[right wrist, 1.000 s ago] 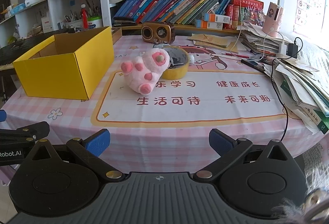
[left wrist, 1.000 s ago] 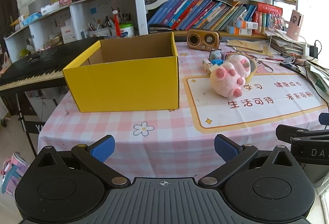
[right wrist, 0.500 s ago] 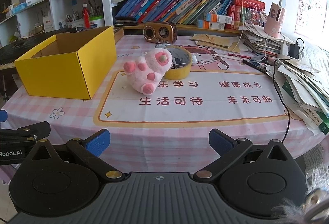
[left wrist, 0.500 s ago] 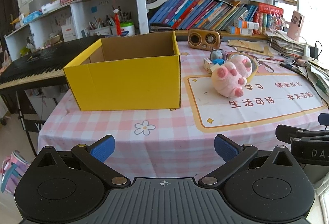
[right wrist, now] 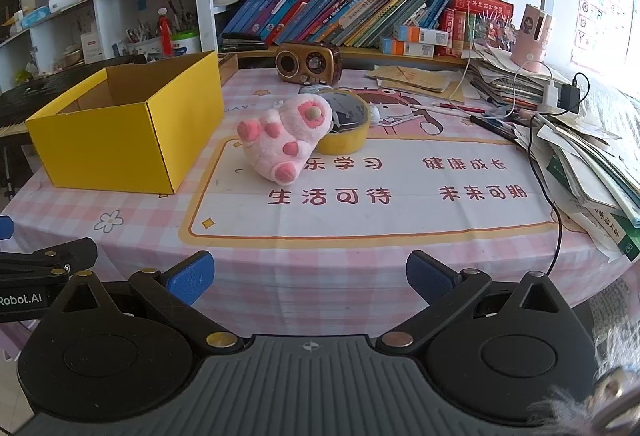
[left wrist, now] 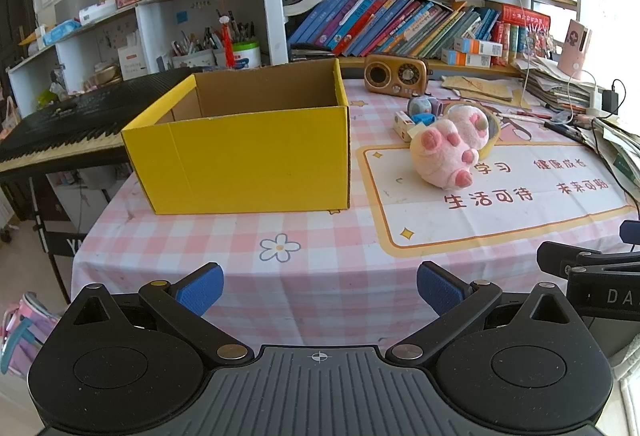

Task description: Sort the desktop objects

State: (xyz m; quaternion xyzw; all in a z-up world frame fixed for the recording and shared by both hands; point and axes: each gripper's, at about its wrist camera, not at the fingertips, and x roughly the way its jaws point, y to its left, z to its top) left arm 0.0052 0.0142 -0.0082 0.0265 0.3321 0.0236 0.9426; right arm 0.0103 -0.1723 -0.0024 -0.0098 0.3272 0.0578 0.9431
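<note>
- The yellow box (left wrist: 248, 152) stands open-topped at the far left of the table (right wrist: 360, 276).
- The pink plush toy (right wrist: 286, 140) lies just right of it, leaning on a yellow tape roll (right wrist: 348, 134), long axis running near-right to far-left — ahead of the right gripper (right wrist: 308, 276), the nearer one by my judgement.
- The right gripper and the left gripper (left wrist: 318, 290) are both spread wide, empty — well short of the toy.

left claw (left wrist: 319, 288) spread wide, right claw (right wrist: 310, 278) spread wide, both empty
</note>
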